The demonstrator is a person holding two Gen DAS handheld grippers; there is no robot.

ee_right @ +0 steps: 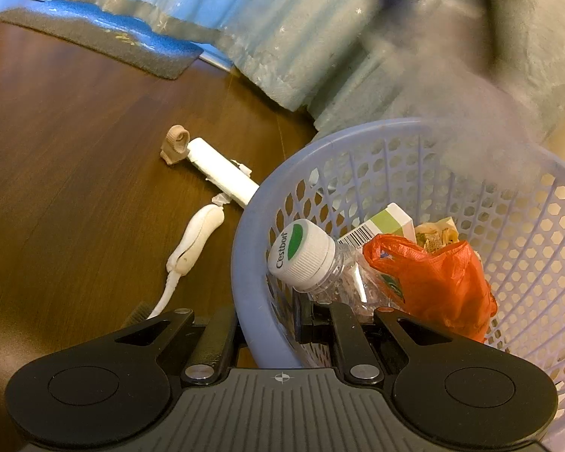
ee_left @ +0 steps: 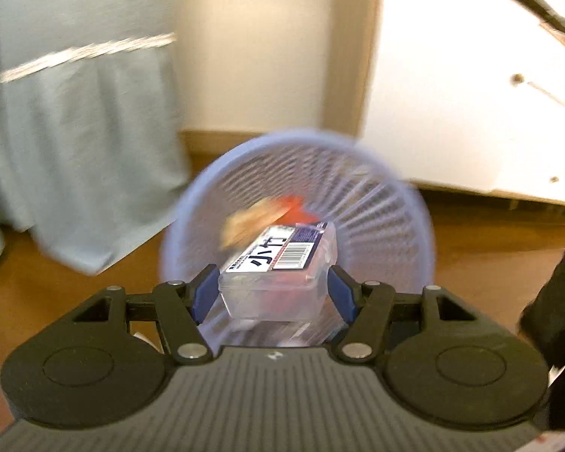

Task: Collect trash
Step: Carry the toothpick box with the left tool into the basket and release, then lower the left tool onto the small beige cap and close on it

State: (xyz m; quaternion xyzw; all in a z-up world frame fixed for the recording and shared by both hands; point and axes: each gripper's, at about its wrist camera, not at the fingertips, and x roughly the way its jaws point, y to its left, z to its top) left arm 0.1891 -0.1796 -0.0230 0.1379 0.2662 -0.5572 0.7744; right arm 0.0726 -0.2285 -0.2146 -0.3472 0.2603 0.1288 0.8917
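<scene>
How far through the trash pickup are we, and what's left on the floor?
Done: the basket already holds a bottle, an orange bag and a carton. In hand: the left gripper carries a clear plastic case above the basket, while the right gripper is clamped on the basket's rim. Left: a white tube, a tan clip and a white corded piece lie on the floor.

A room in a home: dark wooden floorboards point(ee_right: 75, 143), a pale blue-green curtain point(ee_right: 312, 49) hanging to the floor at twelve o'clock, a dark floor mat point(ee_right: 105, 41) at ten o'clock beside it. Cream walls with a wooden baseboard point(ee_left: 207, 143) and a lavender plastic wastebasket point(ee_right: 245, 263) complete the domestic scene.
</scene>
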